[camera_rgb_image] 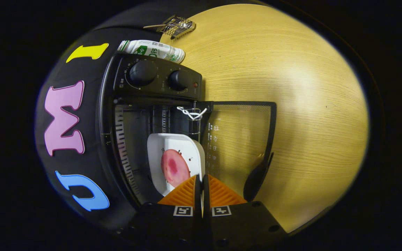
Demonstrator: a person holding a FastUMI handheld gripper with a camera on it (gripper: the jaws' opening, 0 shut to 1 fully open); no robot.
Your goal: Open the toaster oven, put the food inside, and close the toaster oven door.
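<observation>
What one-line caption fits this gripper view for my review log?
Gripper shut on the rim of the white plate of food, partway into the toaster oven, its door open.

The oven point(152, 115) mouth is standing open, but the plate point(187, 146) with the food point(175, 167) is taking up its middle, leaving narrow gaps along the ribbed wall point(122, 150). The fingers point(187, 193) are pinching the plate's rim at the gripper point(201, 181), and the open glass door point(239, 139) with its handle point(257, 177) is lying just beside them, blocking that side. Past the door the table point(309, 104) is lying bare; a bottle point(152, 50) and a wire rack point(176, 26) are crowding the space behind the knobs point(159, 76).
</observation>
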